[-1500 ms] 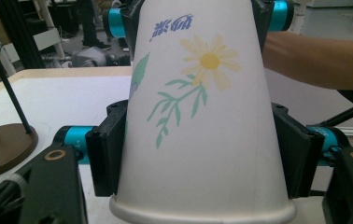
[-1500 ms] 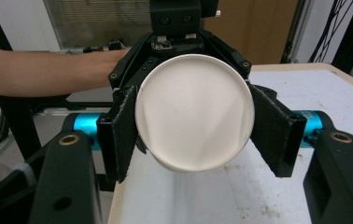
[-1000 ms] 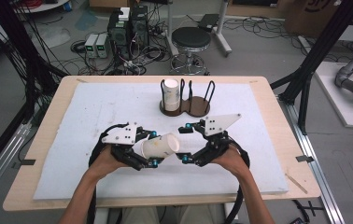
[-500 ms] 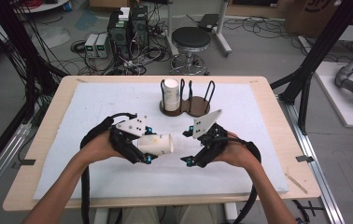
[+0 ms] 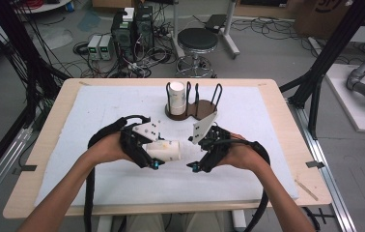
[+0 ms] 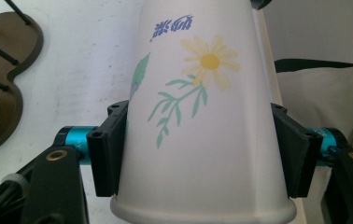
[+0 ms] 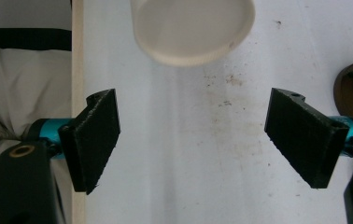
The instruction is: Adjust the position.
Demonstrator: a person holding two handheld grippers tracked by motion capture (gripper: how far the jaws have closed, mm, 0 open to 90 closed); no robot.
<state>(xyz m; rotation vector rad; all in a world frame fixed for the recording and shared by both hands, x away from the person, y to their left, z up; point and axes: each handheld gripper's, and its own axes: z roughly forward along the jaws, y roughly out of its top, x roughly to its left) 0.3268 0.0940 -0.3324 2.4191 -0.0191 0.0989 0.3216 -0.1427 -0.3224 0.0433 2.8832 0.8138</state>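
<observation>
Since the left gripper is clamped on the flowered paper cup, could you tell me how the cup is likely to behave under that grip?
The paper cup looks thin-walled, so it is probably light and may dent if the left gripper squeezes harder. Its smooth tapered sides could let it slip towards the narrow end. Laid on the white mat, it would probably roll in a curve.

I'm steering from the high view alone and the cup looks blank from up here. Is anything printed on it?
Observer: Yes. The left gripper view shows a yellow daisy with green stems on the cup.
Operator: Is the left gripper truly clamped?
Observer: Both black pads press the cup's sides.
Operator: And the right gripper?
Observer: Its jaws stand wide apart with nothing between them; the cup's round end floats ahead.
</observation>
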